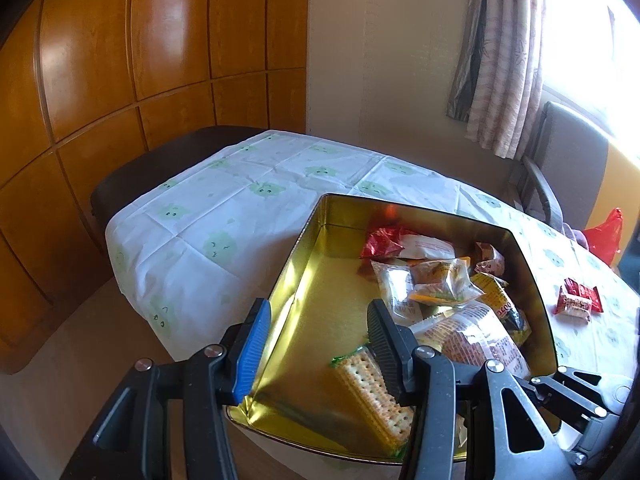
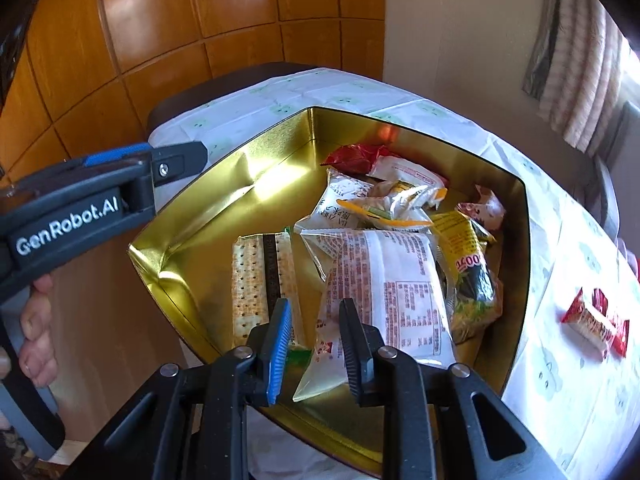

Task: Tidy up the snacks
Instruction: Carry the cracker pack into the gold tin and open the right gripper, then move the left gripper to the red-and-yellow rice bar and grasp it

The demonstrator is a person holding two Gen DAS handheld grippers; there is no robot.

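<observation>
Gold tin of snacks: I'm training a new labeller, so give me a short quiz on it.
1. True or false: the cracker pack lies outside the gold tin.
2. What sits between the fingers of the right tool? A) white printed packet B) cracker pack C) nothing
3. Fill in: the red-and-white packet lies on the ____.
Key: 1 false; 2 A; 3 tablecloth.

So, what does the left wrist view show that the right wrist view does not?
Only left wrist: a red plastic bag beyond the tablecloth. Only right wrist: a person's hand, and the right tongs shut on a white packet. Both: the gold tin, the cracker pack inside it, a red snack on the tablecloth.
</observation>
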